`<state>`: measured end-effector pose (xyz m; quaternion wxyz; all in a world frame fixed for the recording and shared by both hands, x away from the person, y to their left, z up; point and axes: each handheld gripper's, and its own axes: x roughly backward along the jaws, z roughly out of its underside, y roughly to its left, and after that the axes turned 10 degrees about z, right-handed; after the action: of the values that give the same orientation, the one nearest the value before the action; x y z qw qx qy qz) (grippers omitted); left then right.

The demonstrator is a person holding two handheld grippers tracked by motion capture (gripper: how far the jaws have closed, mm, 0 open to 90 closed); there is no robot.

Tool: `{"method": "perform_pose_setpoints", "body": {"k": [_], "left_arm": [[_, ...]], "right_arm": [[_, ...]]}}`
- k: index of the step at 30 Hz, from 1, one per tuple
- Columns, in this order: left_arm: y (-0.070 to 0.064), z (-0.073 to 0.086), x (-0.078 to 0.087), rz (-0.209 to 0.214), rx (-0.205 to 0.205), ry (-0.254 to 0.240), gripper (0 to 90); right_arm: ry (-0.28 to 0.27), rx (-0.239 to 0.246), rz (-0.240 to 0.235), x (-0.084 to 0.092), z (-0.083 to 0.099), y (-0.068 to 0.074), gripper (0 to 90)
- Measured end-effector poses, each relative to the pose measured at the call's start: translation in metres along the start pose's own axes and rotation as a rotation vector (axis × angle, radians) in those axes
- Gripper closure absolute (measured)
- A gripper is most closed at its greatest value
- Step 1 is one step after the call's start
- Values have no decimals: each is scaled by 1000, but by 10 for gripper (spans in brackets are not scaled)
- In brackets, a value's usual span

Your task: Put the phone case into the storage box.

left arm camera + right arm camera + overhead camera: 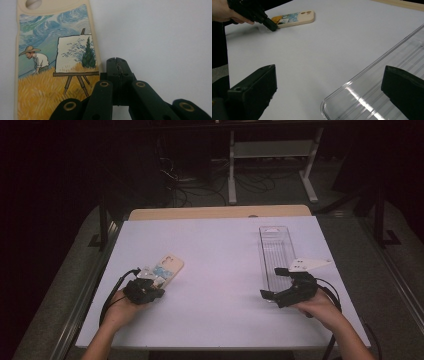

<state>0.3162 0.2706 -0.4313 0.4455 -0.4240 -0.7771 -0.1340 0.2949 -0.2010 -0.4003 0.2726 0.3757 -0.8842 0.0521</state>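
Phone case and clear tray on white counter, one hand-held gripper at each.

Item 1: phone case (166, 268), cream-rimmed, printed with a painter at an easel in a wheat field; lies flat on the counter (220, 270) at about 9 o'clock from the counter's middle, camera cut-out at its far end. Item 2: left hand-held gripper (117, 61), jaws pressed together with nothing between them, tips just beside the case's right edge in the left gripper view, at the case's near end in the high view. Item 3: right hand-held gripper (276, 281), jaws standing wide apart, straddling the near end of the tray. Item 4: transparent ribbed tray (387, 82), long and narrow, at 3 o'clock, well apart from the case.
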Motion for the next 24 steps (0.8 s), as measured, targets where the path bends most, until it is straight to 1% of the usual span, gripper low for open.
{"method": "perform_pose_setpoints", "body": {"k": [2,5,6,7,10,11,12,13,14,16,18,21,22,23,24], "left_arm": [[0,0,0,3,-1,-8,898],[-1,-2,4,28,10,-50,895],[-2,-3,6,38,5,-54,895],[-2,-3,8,49,1,-73,877],[-7,-5,13,87,6,-122,787],[-8,-5,14,102,-2,-136,750],[-10,-5,14,117,2,-161,713],[-11,-5,16,128,-13,-169,679],[-13,-6,17,141,-20,-190,641],[-17,-6,19,155,-40,-220,552],[-21,-5,21,159,-62,-247,462],[-24,-4,23,170,-81,-268,357],[-25,-3,22,176,-82,-280,313],[-25,-3,23,177,-95,-280,258],[-27,-2,22,180,-94,-284,206]], "right_arm": [[2,-2,-1,0,0,0,0],[0,0,0,0,0,0,0],[0,0,0,0,0,0,0],[1,-1,0,0,0,0,0],[2,-1,0,0,0,0,0],[2,1,0,0,0,0,0],[1,0,1,0,0,0,0],[2,0,1,0,0,0,0],[2,1,0,0,0,0,0],[1,2,0,0,0,0,0],[2,2,0,0,0,0,0],[2,2,0,0,0,0,0],[1,3,0,0,0,0,0],[1,3,0,0,0,0,0],[1,2,0,0,0,0,0]]}}
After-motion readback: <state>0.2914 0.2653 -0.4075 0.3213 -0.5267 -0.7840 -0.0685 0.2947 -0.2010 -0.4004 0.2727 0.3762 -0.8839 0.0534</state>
